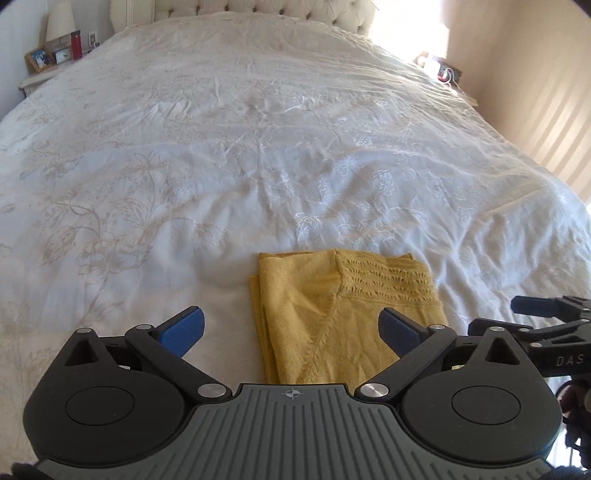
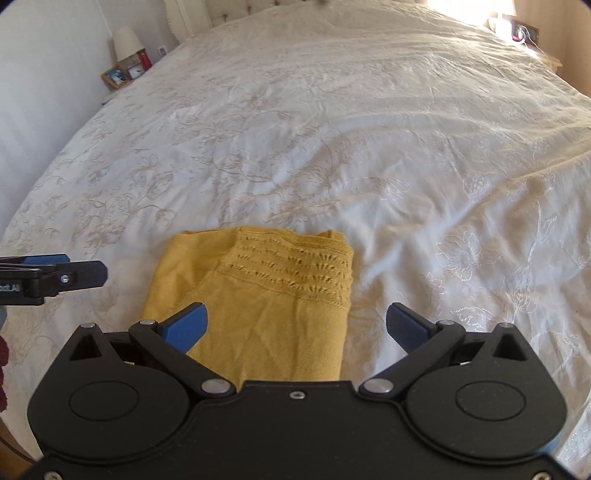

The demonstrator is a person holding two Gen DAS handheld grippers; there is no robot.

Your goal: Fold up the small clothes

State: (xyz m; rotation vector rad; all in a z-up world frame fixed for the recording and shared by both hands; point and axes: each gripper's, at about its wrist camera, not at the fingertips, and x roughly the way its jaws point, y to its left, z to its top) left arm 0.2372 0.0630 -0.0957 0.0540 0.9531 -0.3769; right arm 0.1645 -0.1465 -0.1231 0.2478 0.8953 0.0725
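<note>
With both my left tongs and right tongs spread wide and empty, the folded yellow knit lies on the bed just ahead between them, soft, light, floppy, best pinched at its layered edge.

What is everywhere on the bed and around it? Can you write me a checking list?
Surface: white embroidered bedspread, wrinkled, covering the whole bed.
Job's things: mustard-yellow knitted garment, folded into a compact rectangle, lying flat near the bed's front edge.
Clutter: nothing seen on the bedspread.
Grippers: left gripper open, over the garment's near edge; right gripper open, also empty.
Cables: a white cable on the far bedside table.
Surroundings: cream tufted headboard; white lamp, red bottle, small clock and wooden photo frame on the other bedside table.
</note>
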